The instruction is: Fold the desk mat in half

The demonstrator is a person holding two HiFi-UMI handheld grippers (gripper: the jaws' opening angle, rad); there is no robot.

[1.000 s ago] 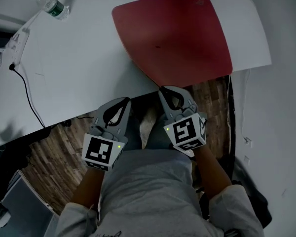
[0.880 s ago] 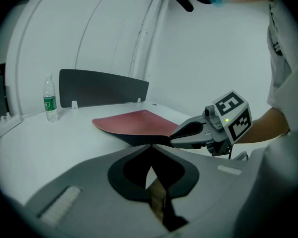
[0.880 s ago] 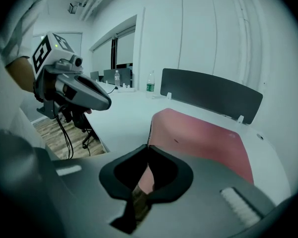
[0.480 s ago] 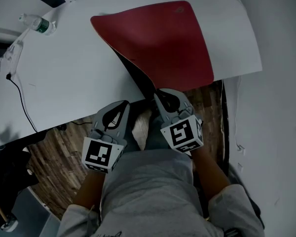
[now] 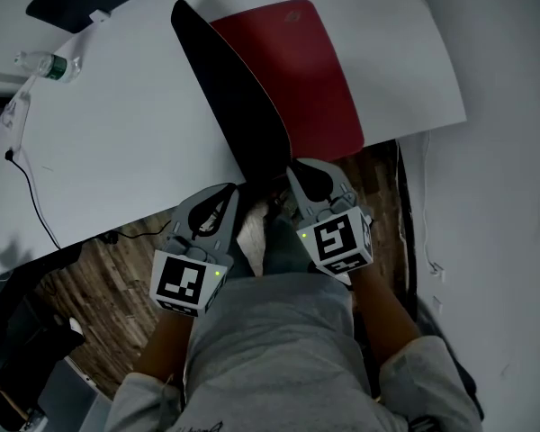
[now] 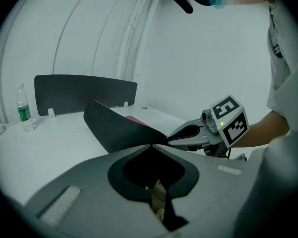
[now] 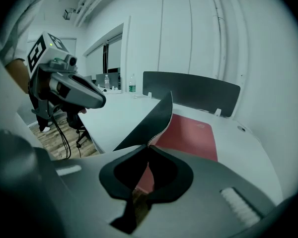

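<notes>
Bare table left of upright mat flap; bottle at far edge.

Grey left tool and right tool bear checkered marker cubes (green lights); grey shirt.

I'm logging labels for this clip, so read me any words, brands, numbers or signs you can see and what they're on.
No text is readable.
Water bottle label: green, too small to read.
Desk mat corner mark: blurred.
Shirt print: cut off, unreadable.
Left gripper and right gripper cubes: coded squares, no letters.
</notes>
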